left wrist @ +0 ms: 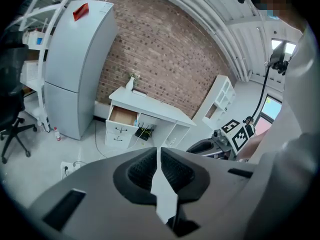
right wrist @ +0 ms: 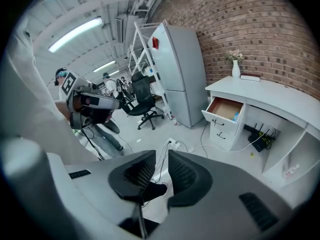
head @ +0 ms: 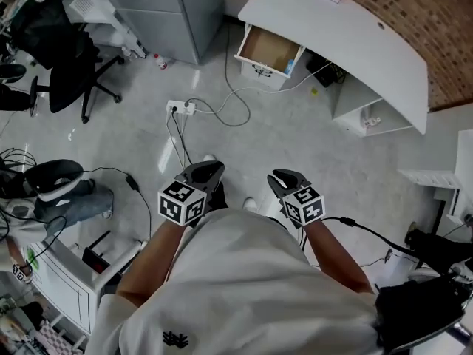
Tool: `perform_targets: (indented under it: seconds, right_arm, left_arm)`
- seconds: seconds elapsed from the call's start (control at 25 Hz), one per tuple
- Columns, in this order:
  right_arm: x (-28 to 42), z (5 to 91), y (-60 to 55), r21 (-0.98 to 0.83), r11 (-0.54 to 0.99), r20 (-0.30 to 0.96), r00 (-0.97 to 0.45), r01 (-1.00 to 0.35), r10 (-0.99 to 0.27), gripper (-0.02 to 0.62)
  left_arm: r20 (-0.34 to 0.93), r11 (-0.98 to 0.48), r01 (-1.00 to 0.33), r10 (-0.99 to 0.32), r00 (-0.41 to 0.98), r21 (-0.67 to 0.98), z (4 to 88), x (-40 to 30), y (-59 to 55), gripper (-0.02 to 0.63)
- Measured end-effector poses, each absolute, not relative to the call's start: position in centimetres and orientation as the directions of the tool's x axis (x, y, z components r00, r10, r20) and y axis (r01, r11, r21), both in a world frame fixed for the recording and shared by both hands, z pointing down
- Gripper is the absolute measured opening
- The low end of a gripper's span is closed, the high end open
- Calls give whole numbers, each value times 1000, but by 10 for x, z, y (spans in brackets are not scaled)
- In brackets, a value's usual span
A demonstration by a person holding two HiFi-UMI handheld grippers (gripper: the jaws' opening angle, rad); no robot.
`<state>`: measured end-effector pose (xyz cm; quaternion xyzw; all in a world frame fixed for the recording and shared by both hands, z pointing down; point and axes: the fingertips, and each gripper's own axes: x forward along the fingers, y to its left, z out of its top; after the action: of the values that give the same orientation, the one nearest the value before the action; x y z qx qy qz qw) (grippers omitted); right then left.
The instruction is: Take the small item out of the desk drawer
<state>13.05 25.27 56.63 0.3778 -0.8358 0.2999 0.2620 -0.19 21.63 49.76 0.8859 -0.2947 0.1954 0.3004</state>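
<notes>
The white desk (head: 355,35) stands far ahead by the brick wall. Its top drawer (head: 270,50) is pulled out, with a brown bottom showing. A small blue item (head: 290,66) lies at the drawer's right front corner and also shows in the right gripper view (right wrist: 235,117). Both grippers hang near my body, well short of the desk. My left gripper (head: 203,174) has its jaws together and empty (left wrist: 158,151). My right gripper (head: 284,180) stands with a gap between its pads and nothing in it (right wrist: 161,154).
A power strip (head: 181,108) and loose cables lie on the floor between me and the desk. A grey fridge (head: 162,13) stands left of the drawer, an office chair (head: 66,58) farther left. A person (head: 52,198) sits at the left.
</notes>
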Motion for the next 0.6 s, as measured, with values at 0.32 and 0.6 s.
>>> perform_targets:
  seconds: [0.32, 0.6]
  right_arm:
    - [84, 570, 71, -237, 388, 685, -437, -891, -584, 103]
    - [116, 597, -36, -231, 191, 699, -299, -954, -649, 117]
  left_arm:
    - [489, -716, -531, -299, 820, 452, 493, -71, 55, 26]
    - [521, -713, -550, -300, 800, 434, 507, -96, -18, 25]
